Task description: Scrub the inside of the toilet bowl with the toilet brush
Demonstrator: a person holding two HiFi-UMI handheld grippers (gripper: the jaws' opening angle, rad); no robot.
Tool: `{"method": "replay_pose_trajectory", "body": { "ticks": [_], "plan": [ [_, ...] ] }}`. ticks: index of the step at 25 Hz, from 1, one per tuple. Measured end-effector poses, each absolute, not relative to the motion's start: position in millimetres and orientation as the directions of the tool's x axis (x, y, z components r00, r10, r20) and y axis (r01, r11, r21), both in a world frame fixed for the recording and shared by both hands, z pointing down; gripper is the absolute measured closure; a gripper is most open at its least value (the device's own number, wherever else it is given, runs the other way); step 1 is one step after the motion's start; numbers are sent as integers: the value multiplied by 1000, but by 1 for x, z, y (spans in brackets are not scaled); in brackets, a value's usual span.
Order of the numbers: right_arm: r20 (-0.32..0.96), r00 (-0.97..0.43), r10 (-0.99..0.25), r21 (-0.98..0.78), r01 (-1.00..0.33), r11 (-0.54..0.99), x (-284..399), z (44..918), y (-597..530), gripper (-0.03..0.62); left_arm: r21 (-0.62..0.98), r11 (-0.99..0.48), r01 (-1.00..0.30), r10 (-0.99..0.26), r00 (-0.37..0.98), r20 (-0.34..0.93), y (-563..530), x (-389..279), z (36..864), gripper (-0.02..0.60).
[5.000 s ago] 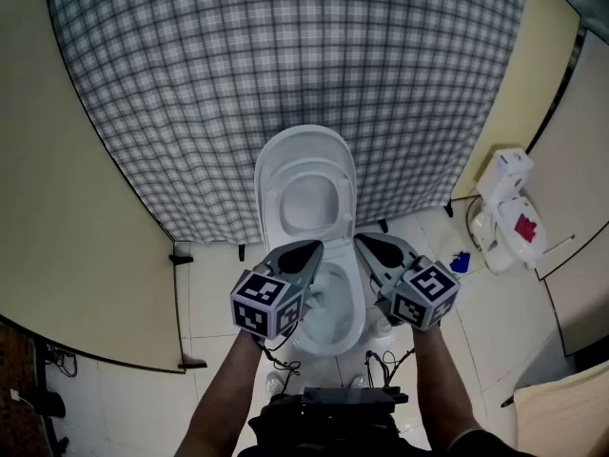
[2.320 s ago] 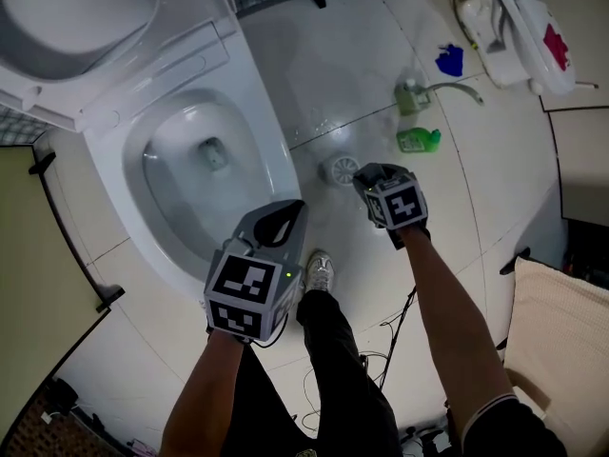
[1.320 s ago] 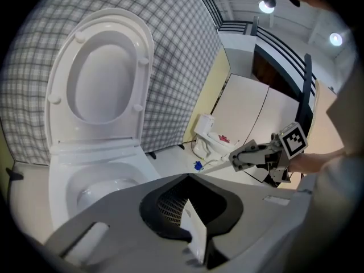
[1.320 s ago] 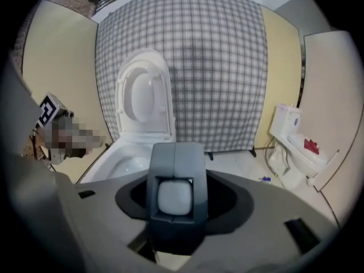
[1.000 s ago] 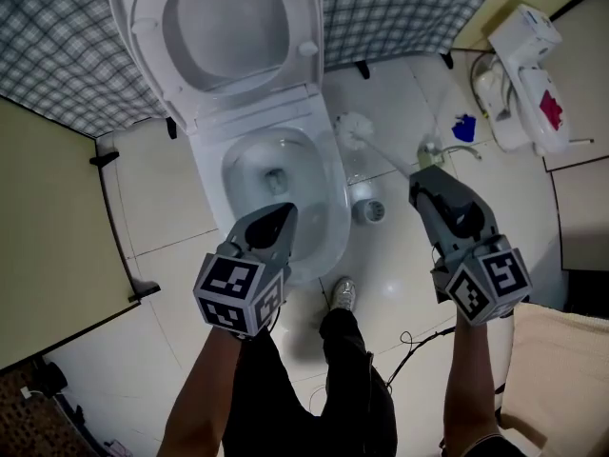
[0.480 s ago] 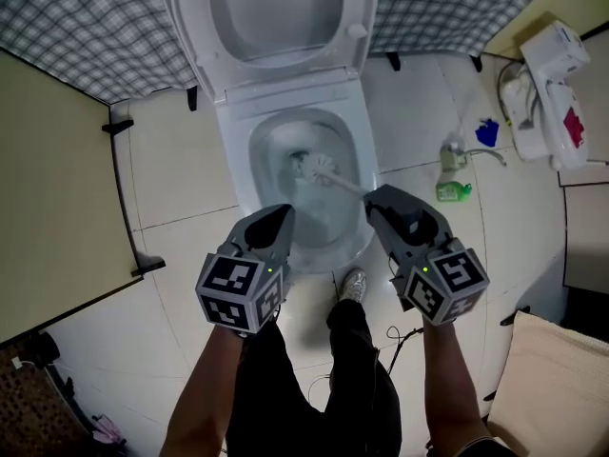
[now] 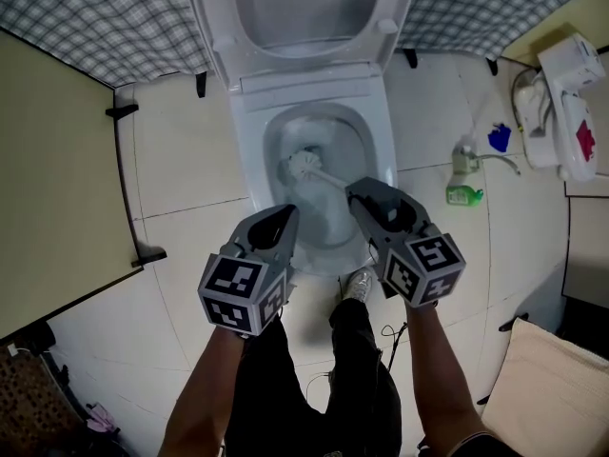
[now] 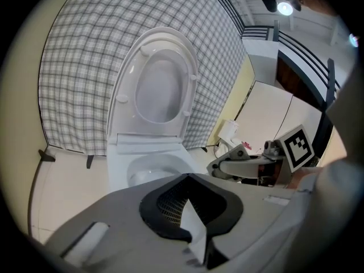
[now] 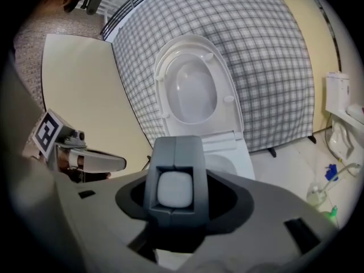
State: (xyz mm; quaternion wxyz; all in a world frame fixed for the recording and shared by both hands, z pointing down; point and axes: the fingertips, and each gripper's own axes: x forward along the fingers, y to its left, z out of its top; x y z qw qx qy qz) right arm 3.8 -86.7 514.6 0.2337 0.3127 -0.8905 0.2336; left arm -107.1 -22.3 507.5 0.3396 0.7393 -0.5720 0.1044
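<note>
The white toilet bowl (image 7: 381,131) stands with its lid (image 7: 304,3) raised. A white toilet brush (image 7: 304,165) has its bristle head down inside the bowl, on the left part of the basin. Its handle slants back to my right gripper (image 7: 354,190), which is shut on it over the bowl's front right rim. In the right gripper view the handle's pale end (image 9: 173,189) sits between the closed jaws, with the bowl (image 9: 227,162) beyond. My left gripper (image 7: 283,215) hovers at the front left rim, shut and holding nothing. The left gripper view shows the bowl (image 8: 145,168) just ahead.
A green bottle (image 7: 464,195) and a blue item (image 7: 500,138) lie on the tiled floor right of the toilet, near a white appliance (image 7: 571,112). A beige partition (image 7: 57,160) closes the left side. The person's shoe (image 7: 357,282) is at the bowl's front.
The brush came from the floor right of the toilet into the bowl. My right gripper has moved left and down to the front rim; the brush head sits further left. The left gripper has shifted slightly.
</note>
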Motion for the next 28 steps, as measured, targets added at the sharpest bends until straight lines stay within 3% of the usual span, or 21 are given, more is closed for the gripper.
{"method": "replay_pose_trajectory", "body": {
  "ticks": [8,13,28],
  "plan": [
    [531,-683,-502,-253,-692,676,-36,545,-130,370,383,-101,-918,-767,317,558,-30,-118,518,572],
    [515,-725,-457,-297,-652,698,-63,553,-127,370,397,-90,-913,-771,316,552,-31,-122,521,572],
    [581,-814,-10,-310,-233,922,-45,552,-64,369,399,-25,-916,-786,264,558,-26,-117,528,572]
  ]
}}
